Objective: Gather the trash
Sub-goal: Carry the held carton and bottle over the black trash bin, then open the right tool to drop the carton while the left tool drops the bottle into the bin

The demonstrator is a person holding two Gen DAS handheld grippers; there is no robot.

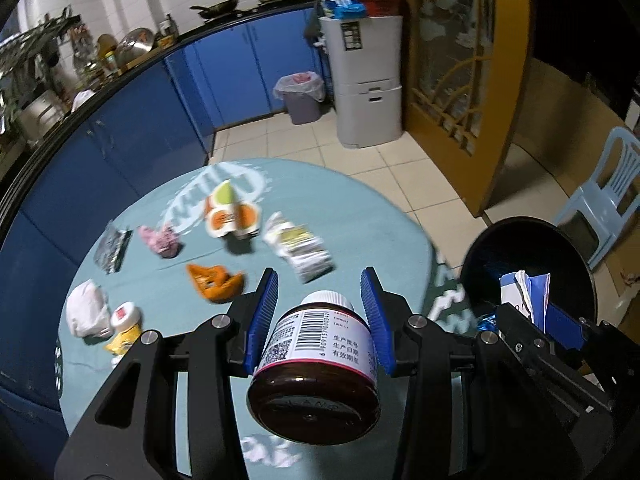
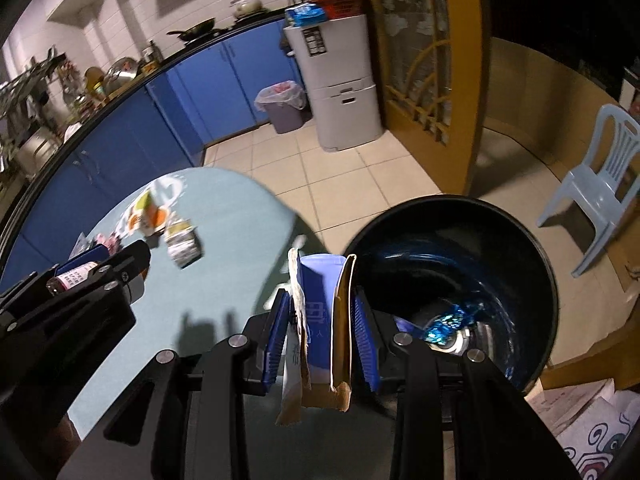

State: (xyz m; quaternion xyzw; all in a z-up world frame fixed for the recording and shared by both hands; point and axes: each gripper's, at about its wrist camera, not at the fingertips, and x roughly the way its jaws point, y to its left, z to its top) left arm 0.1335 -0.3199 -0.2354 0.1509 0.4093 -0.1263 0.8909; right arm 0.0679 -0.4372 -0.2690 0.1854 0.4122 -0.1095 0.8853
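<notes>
**Both grippers carrying trash beside the black bin**

Left wrist view: the left gripper (image 1: 320,312) holds a brown jar (image 1: 316,364) with a white cap and barcode label, its blue fingers (image 1: 266,320) pinching the jar's sides above the teal worktop (image 1: 360,208). On the worktop lie an orange wrapper (image 1: 216,282), a pink scrap (image 1: 160,240), a printed packet (image 1: 300,248) and a white wad (image 1: 86,314).

Right wrist view: the right gripper (image 2: 320,332) pinches a flattened blue-and-brown carton (image 2: 324,320) upright between its fingers, at the near rim of the black bin (image 2: 536,264). A shiny blue wrapper (image 2: 448,322) lies inside the bin.
</notes>
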